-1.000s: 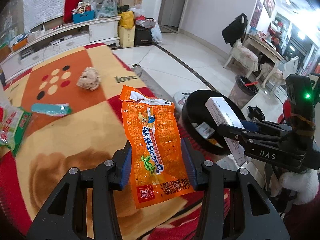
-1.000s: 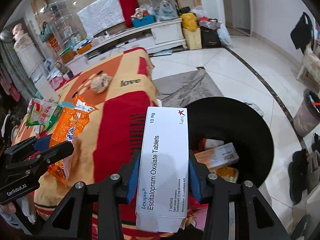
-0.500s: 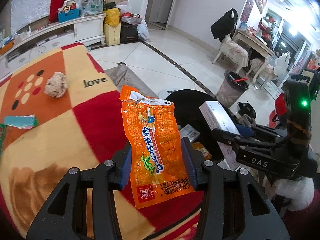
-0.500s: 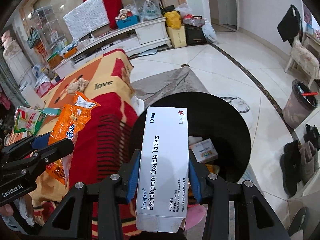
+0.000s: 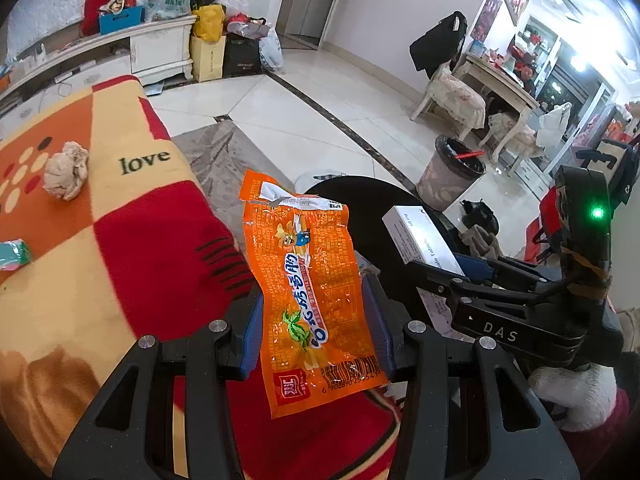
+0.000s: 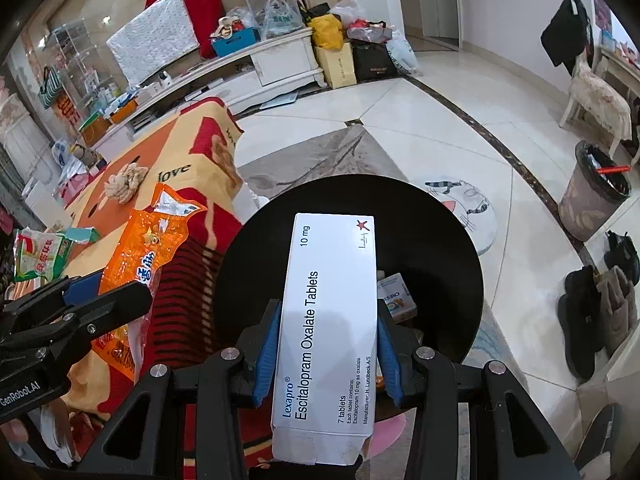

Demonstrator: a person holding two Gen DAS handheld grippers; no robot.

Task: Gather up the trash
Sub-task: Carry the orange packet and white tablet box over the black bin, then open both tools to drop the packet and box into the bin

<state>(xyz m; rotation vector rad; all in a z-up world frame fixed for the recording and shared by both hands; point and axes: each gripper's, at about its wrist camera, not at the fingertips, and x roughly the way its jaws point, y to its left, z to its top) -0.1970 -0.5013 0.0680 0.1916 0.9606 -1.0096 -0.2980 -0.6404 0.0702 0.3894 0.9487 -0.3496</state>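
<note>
While the left gripper (image 5: 314,332) is pinching a light, slippery orange wrapper (image 5: 306,280) at its middle, the right gripper (image 6: 326,354) is clamping 1 stiff white box (image 6: 330,312) above the black bin (image 6: 444,220).

Tablet box (image 6: 332,312) hides much of black bin (image 6: 440,240) inside; green packet (image 5: 14,254) cut off at edge.

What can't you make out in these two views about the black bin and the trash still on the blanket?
- Black bin contents: right wrist view, mostly hidden behind the white tablet box; one small carton shows.
- Black bin: left wrist view, inside blocked by the orange wrapper and right tongs.
- Teal packet: cut off by the left edge.
</note>
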